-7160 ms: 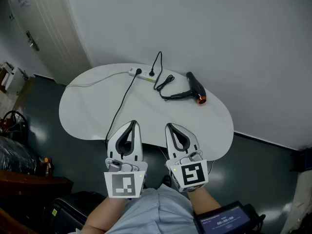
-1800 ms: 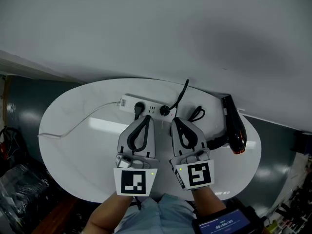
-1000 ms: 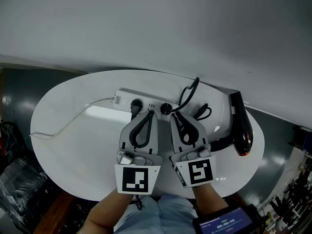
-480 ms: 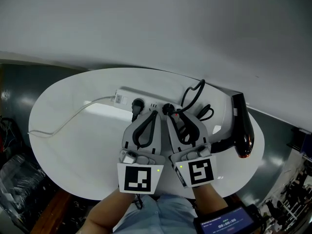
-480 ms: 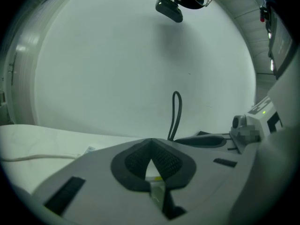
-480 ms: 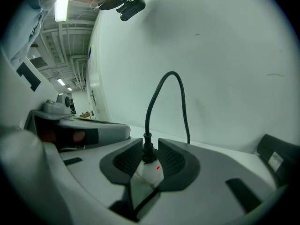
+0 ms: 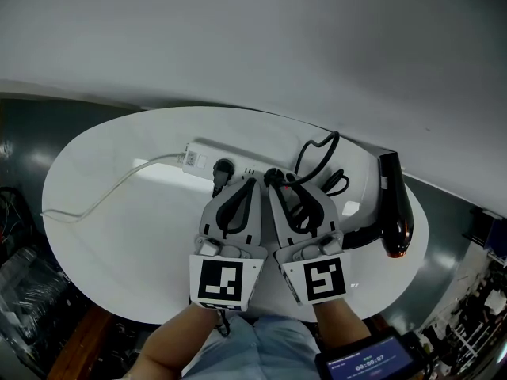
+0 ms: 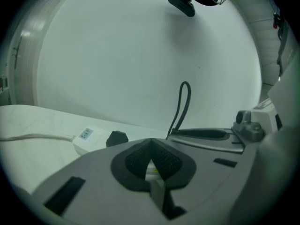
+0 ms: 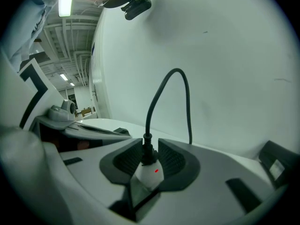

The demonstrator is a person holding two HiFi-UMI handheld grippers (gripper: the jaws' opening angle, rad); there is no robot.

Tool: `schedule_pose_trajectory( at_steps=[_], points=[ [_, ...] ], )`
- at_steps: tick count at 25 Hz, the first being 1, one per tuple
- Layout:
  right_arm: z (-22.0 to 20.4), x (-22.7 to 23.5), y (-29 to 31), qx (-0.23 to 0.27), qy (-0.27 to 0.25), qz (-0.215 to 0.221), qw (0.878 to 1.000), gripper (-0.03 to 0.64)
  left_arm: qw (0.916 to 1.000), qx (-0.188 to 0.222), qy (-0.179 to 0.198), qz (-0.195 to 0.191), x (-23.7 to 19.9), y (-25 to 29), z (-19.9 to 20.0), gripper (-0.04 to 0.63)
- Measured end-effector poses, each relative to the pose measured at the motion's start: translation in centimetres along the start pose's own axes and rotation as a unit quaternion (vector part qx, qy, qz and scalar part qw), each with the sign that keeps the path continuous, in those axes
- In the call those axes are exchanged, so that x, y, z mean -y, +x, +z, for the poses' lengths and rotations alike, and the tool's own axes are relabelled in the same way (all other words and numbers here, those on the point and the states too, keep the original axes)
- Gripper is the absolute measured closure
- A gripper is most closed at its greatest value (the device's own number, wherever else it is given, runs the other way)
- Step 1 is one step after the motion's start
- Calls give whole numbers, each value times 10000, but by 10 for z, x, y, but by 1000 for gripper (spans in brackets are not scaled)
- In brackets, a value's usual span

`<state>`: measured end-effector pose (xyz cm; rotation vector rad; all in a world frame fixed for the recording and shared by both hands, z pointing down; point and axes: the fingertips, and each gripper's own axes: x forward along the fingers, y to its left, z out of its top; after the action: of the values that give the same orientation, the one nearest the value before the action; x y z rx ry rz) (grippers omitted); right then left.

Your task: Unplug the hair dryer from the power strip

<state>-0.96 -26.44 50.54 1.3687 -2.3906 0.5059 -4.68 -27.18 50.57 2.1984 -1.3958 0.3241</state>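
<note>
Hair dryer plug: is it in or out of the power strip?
In. The right gripper view shows the black plug seated upright on the white power strip, its cord rising from it; no prongs show.

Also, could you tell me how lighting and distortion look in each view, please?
Head view: sharp, with glare on the table; left gripper view: dim, fisheye, dark corners; right gripper view: same fisheye, a bright ceiling lamp top left.

Power strip [image 7: 207, 158] and hair dryer [image 7: 394, 208] share one table [image 7: 103, 236].
Strip lies upper centre-left, dryer at right; plug [image 7: 273, 176] sits between the jaws of the right gripper [image 7: 275, 187], left gripper [image 7: 251, 184] just beside.
</note>
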Motion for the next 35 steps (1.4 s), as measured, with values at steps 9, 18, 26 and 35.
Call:
schedule_pose_trajectory(
  at_steps=[9,18,26,35],
  points=[
    [11,0,8,241,161,22,9996,518,9984,-362,-264,-343,-2,3,-25,597],
    [15,-3,9,297,15,35,9996,554,9983,-424,-267,-298,-2,3,-26,598],
    [16,-3,9,269,-38,-4,9996,557,9978,-489,-181,-397,2,5,-25,598],
    [15,-3,5,226,-66,-37,9997,558,9980,-486,-111,-400,2,6,-25,598]
  ],
)
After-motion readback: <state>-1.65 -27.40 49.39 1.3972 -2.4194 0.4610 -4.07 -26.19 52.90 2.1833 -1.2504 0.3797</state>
